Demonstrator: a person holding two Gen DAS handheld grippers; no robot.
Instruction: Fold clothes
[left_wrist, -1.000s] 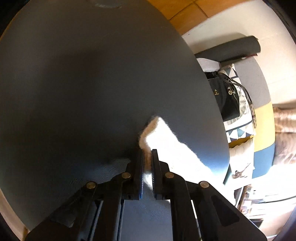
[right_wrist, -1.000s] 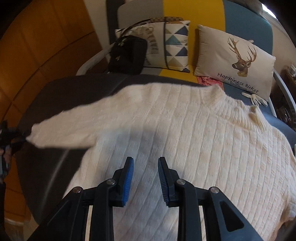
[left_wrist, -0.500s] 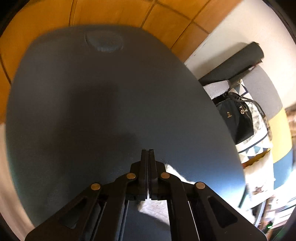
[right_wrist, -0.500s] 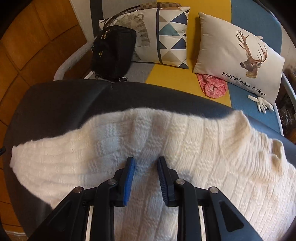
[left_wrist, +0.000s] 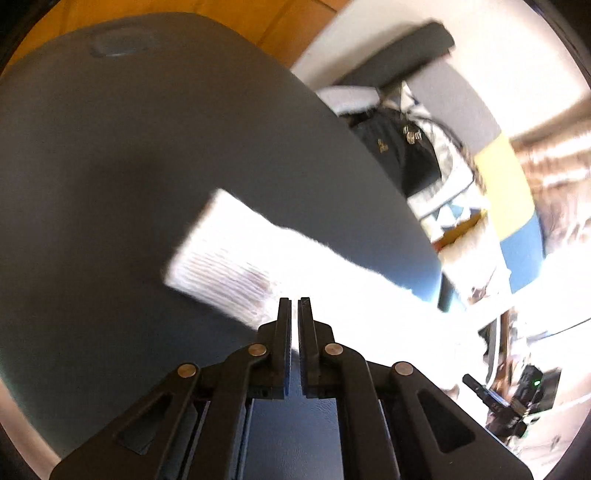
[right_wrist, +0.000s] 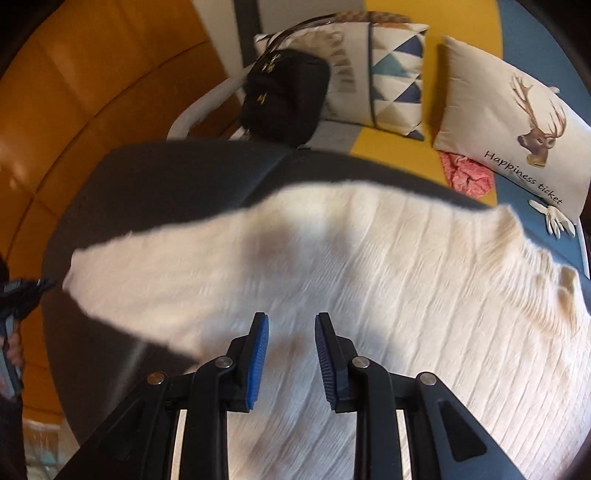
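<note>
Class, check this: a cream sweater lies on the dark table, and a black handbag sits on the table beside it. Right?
One error. The black handbag sits on the sofa behind the table, not on it, as the right wrist view shows. The cream sweater does lie on the table.

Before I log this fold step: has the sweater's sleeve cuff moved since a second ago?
Yes. In the right wrist view the sleeve cuff now lies nearer the body, further in from the dark table edge.

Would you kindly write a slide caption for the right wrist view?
Right tool open above a cream knitted sweater spread on a dark table, cushioned bench behind.
</note>
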